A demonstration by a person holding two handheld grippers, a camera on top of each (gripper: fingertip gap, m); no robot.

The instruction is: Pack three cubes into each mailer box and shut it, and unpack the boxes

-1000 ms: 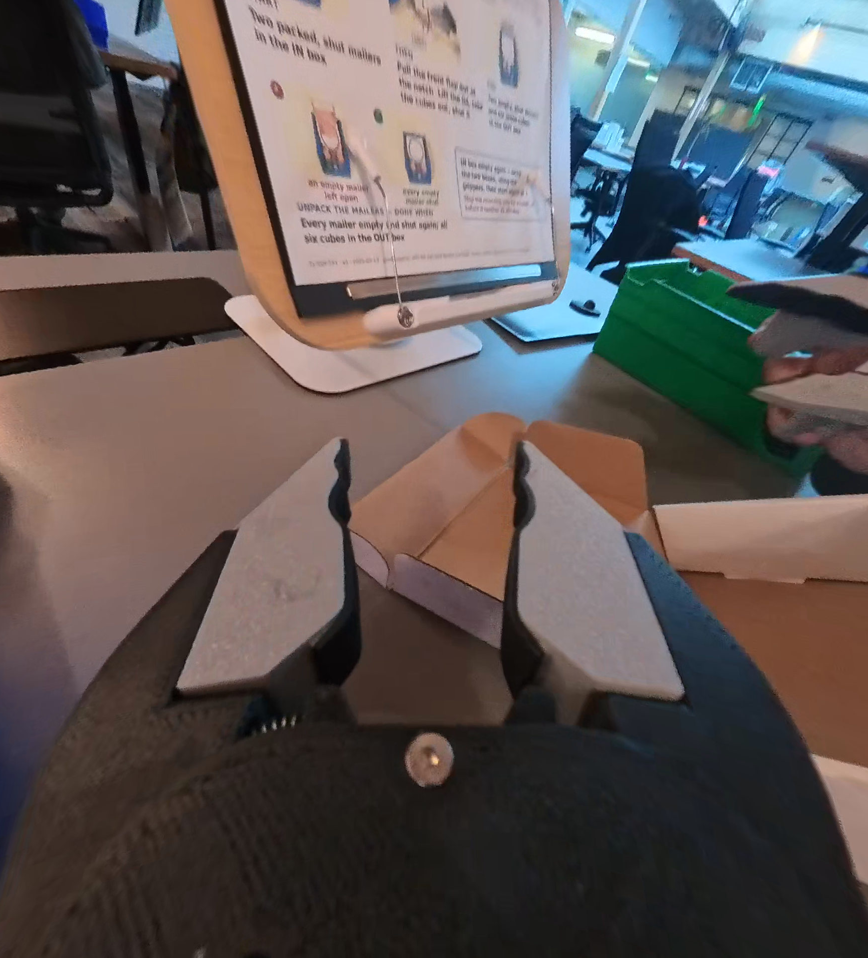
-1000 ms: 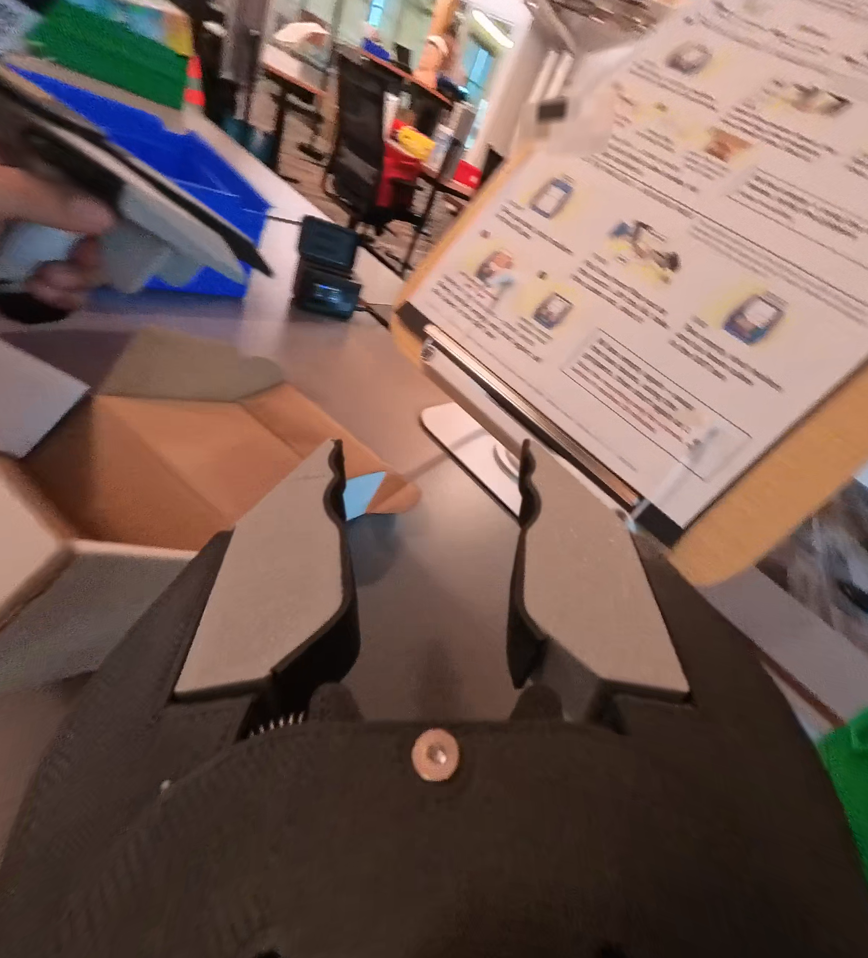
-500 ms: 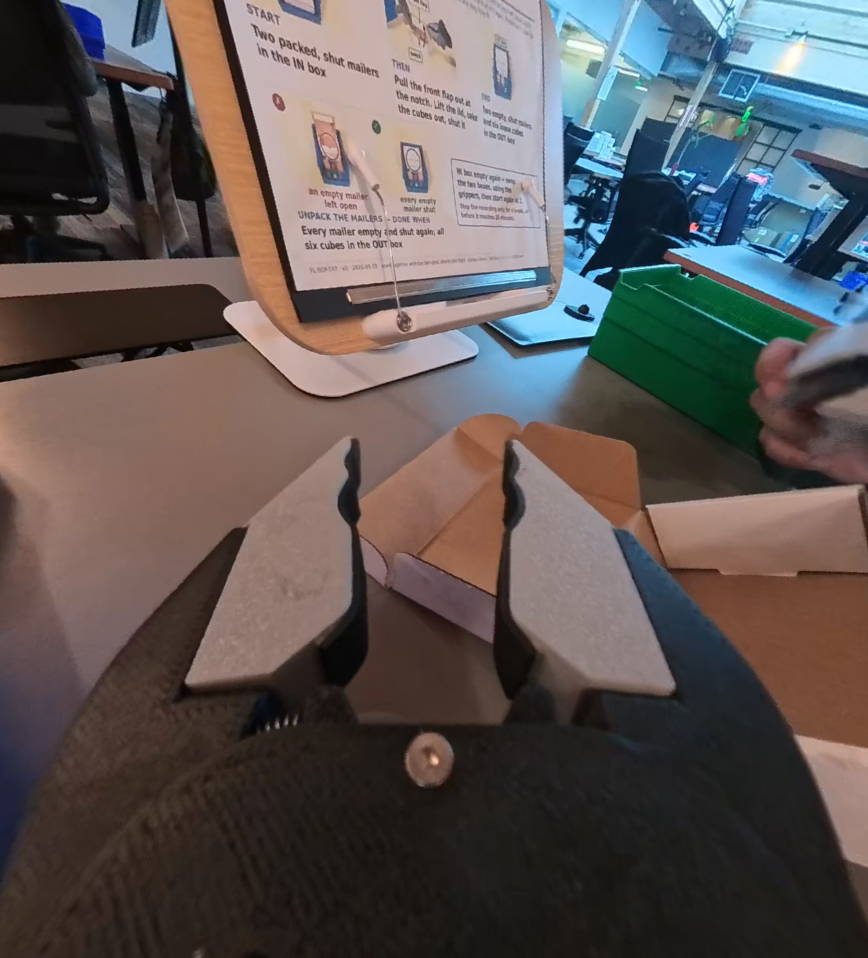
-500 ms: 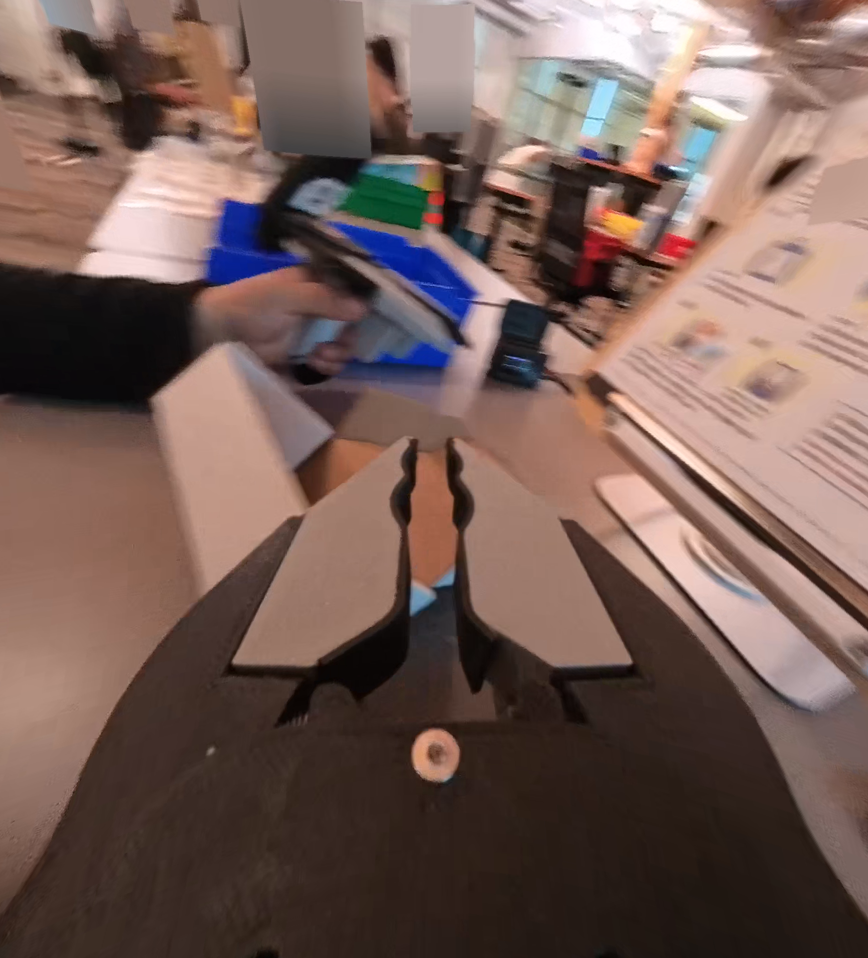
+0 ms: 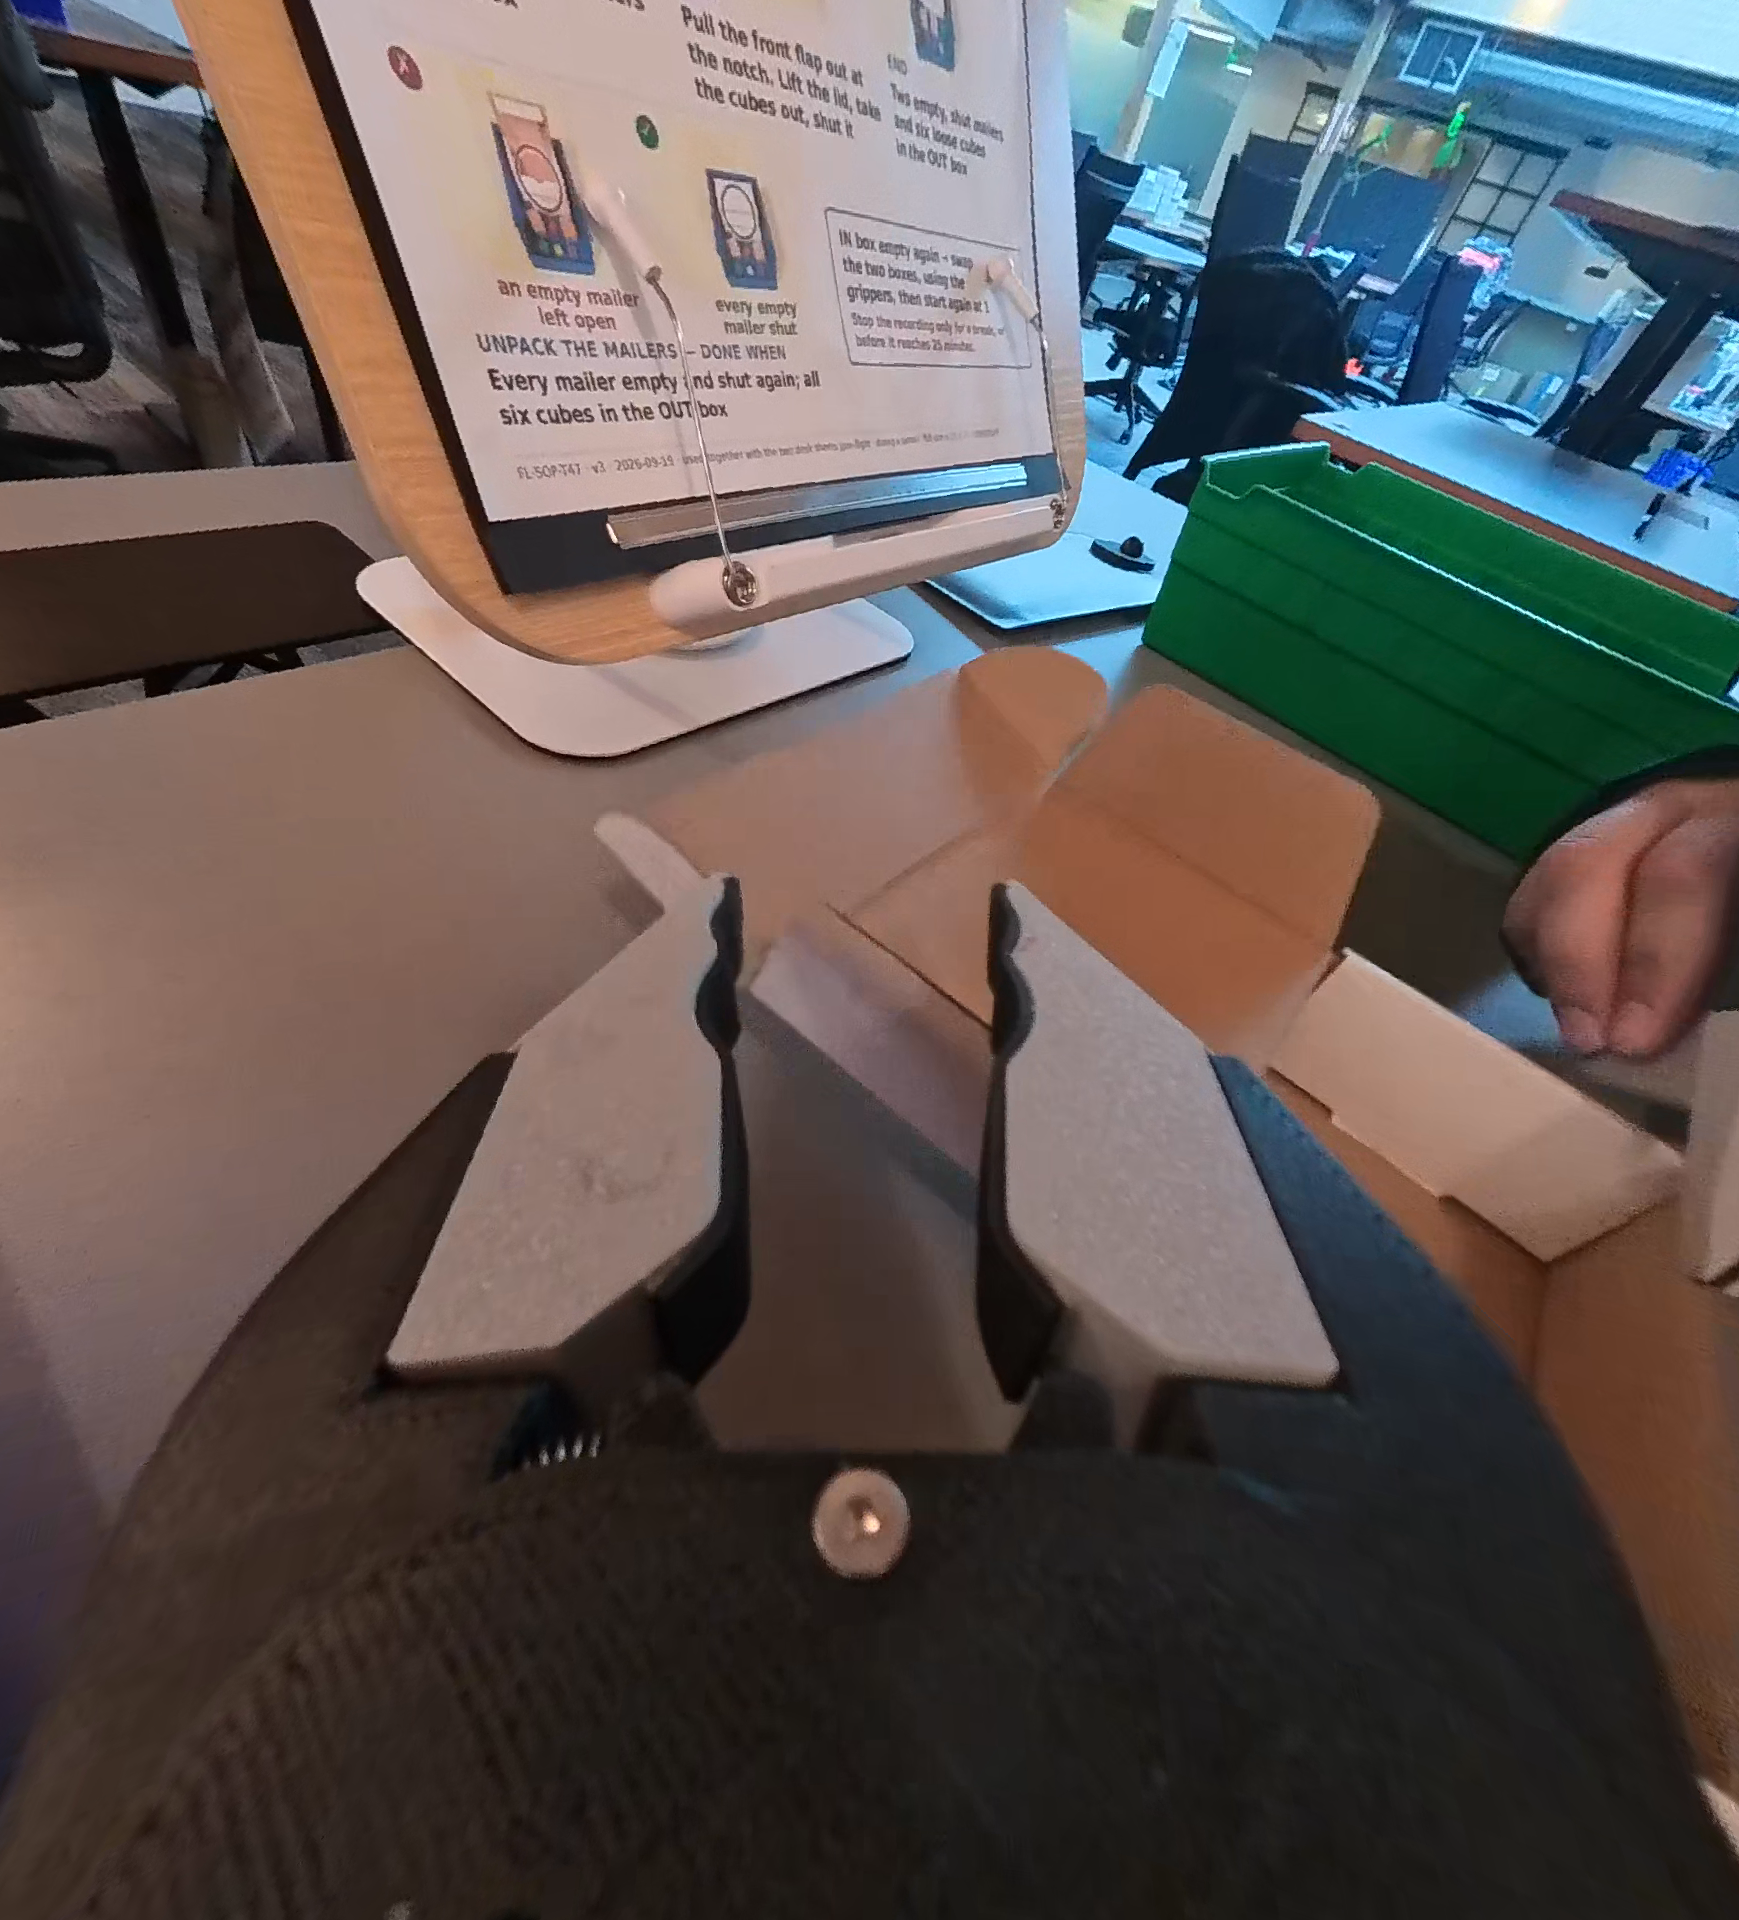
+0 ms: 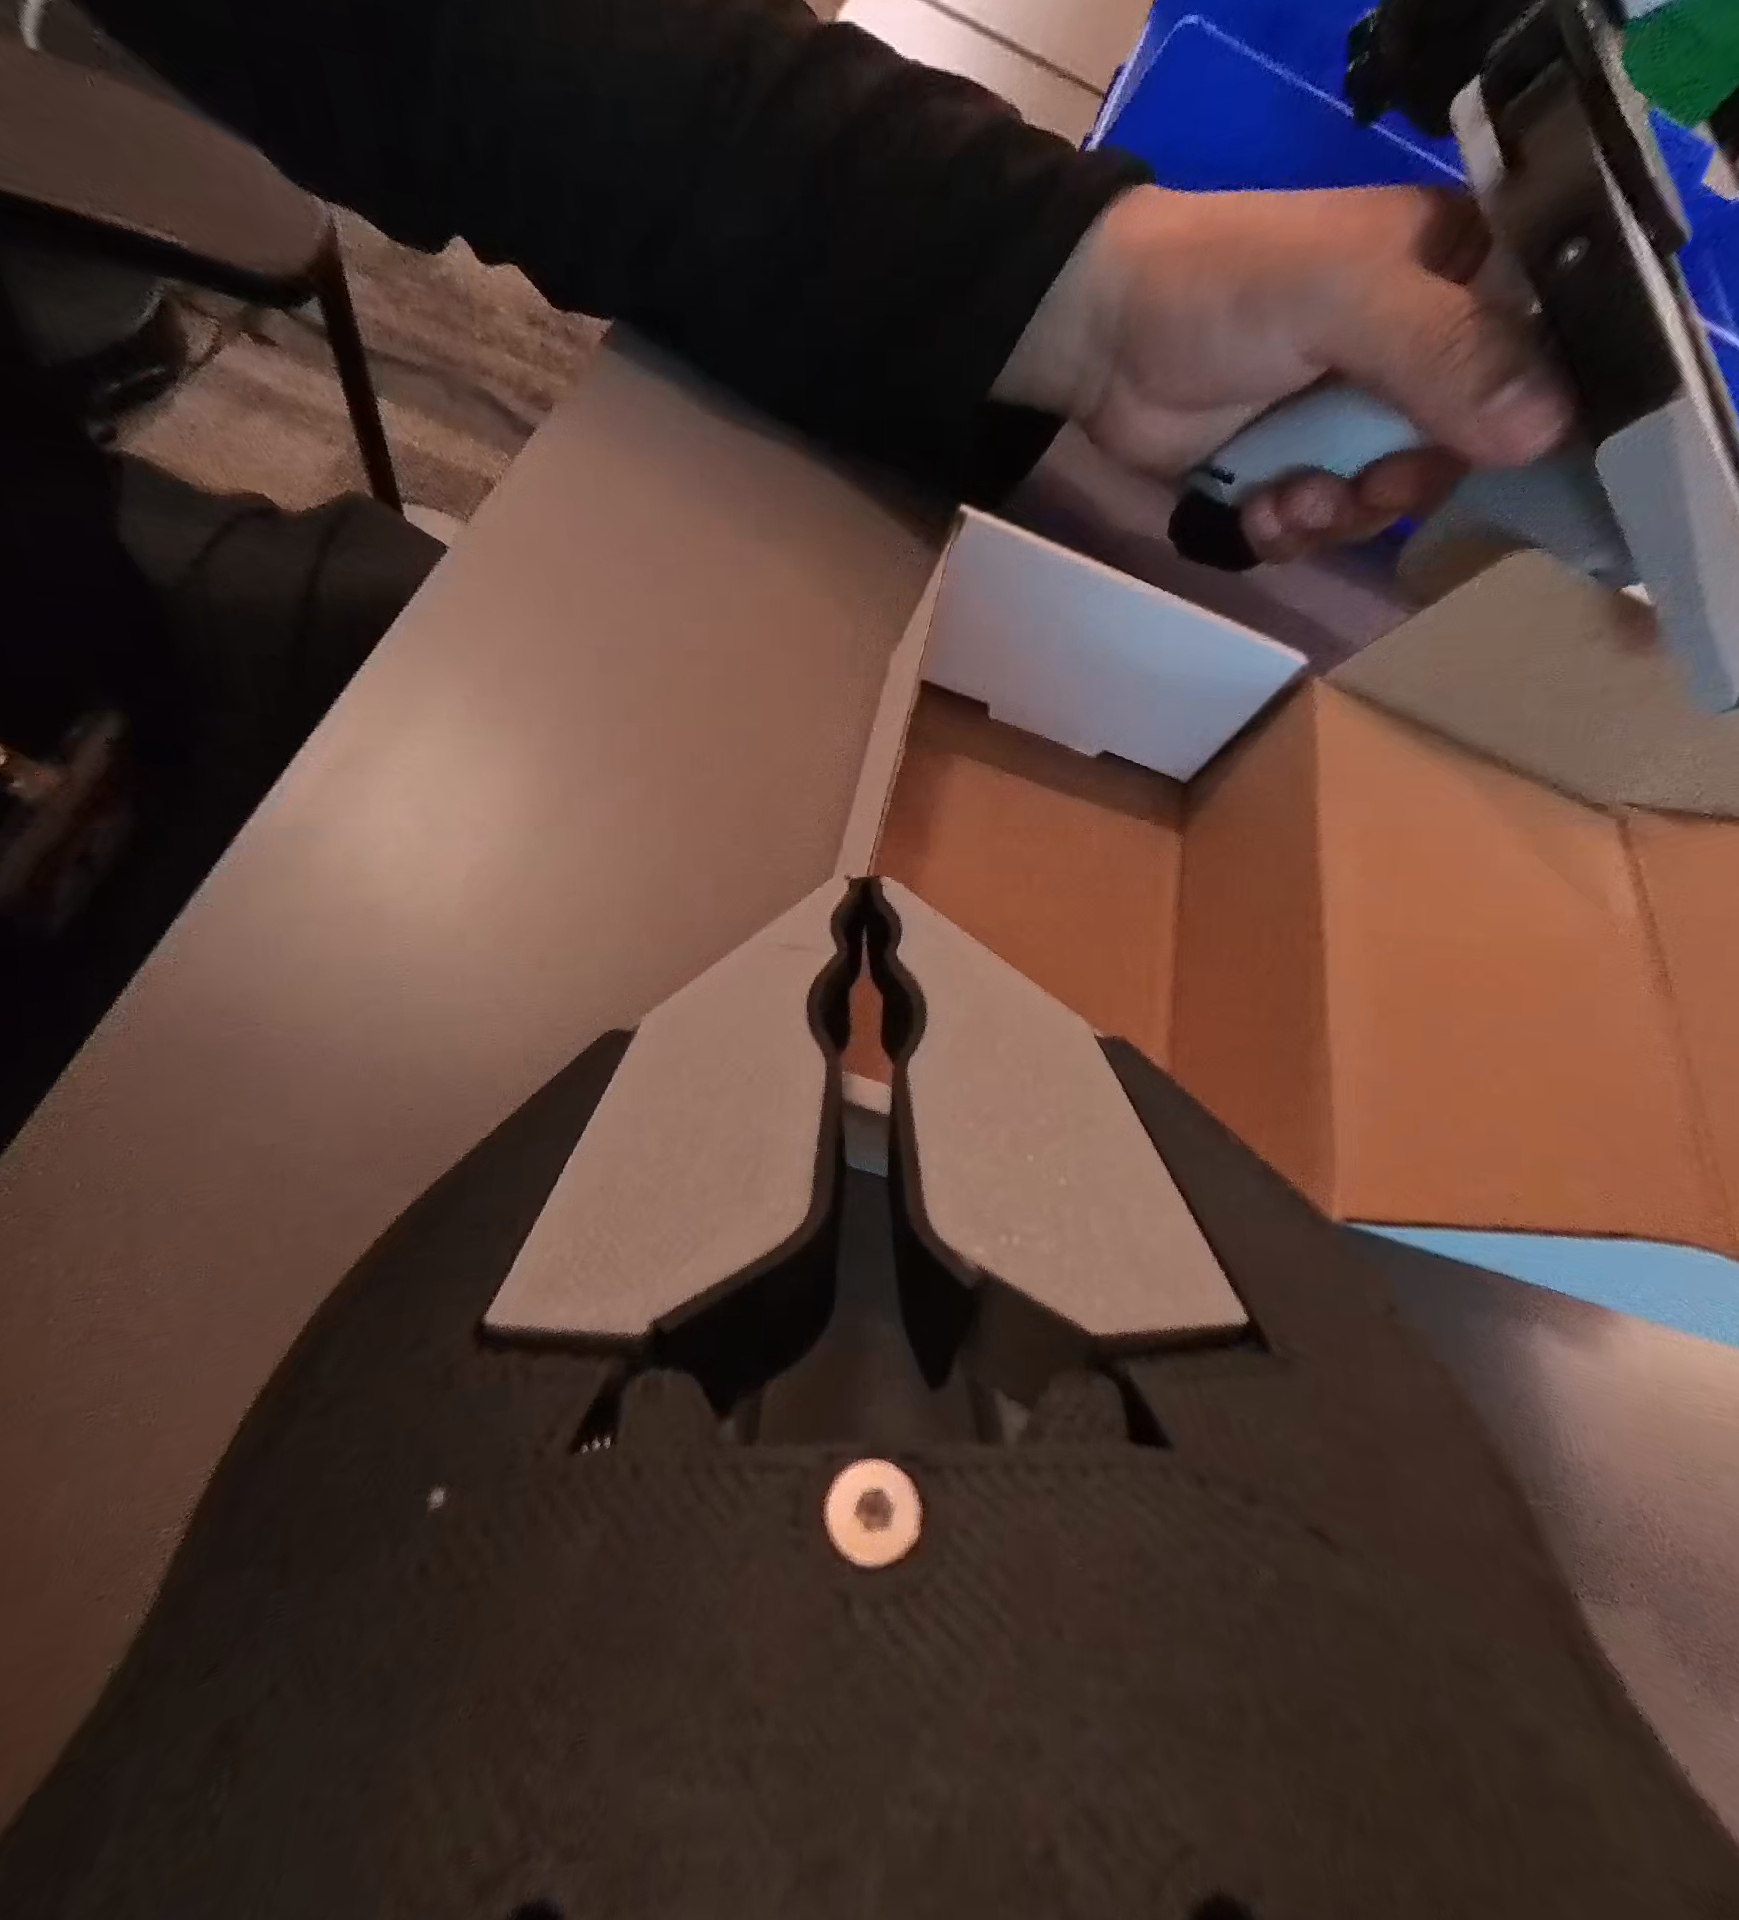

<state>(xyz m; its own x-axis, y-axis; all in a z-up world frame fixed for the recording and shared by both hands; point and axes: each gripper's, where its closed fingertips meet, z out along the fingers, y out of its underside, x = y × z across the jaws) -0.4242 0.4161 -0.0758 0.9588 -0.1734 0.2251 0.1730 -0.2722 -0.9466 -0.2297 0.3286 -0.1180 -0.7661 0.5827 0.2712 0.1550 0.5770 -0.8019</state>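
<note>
On the desk, the mailer box: it lies open in front of the sheet stand, brown inside and white outside. Its lid and flaps are spread toward the far edge of the desk.
Inside the box: the floor and walls that show are bare; I see no cube in either view.
Right gripper: its jaws are pressed together, and the tips meet at the thin top edge of a box wall. Whether they pinch this edge or only touch it, I cannot tell.
Left gripper: its jaws stand apart with nothing between them, above the white outer side of the lid, near a side flap.
Hands: the left hand and the right hand each grip a handle.
Bins: a green bin stands beyond the box toward the right side of the desk, and a blue bin toward the left side.
Step in hand: probably handling the empty open mailer, either before packing or before shutting it.
Next move: if shutting, the lid must fold over with the side flaps tucked inside, then the front flap goes in. If packing, cubes must come first.
</note>
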